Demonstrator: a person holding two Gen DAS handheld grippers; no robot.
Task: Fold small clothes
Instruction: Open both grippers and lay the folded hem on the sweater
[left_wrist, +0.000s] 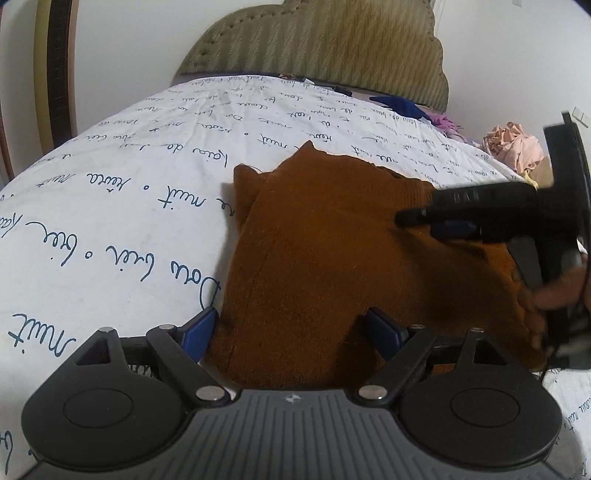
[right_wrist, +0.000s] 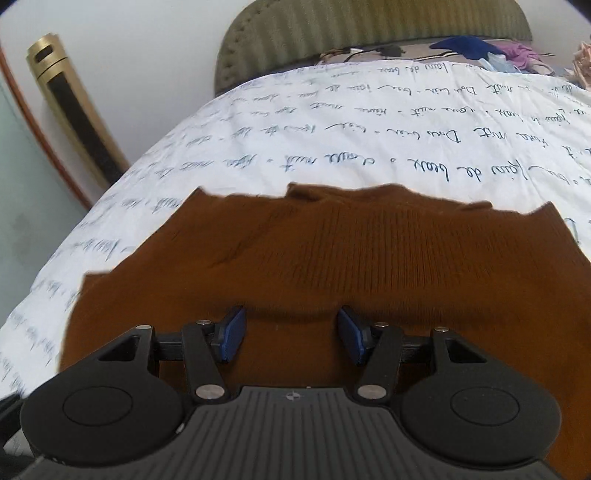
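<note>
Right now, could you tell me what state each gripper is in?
Left gripper: open, empty, over the brown knit garment.
Right gripper: open, gripping nothing, garment beneath it.

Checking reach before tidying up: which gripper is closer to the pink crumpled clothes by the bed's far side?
Right. The right gripper hangs over the brown knit garment, just below the pink crumpled clothes. The left gripper sits at the garment's near edge, farther away.
</note>
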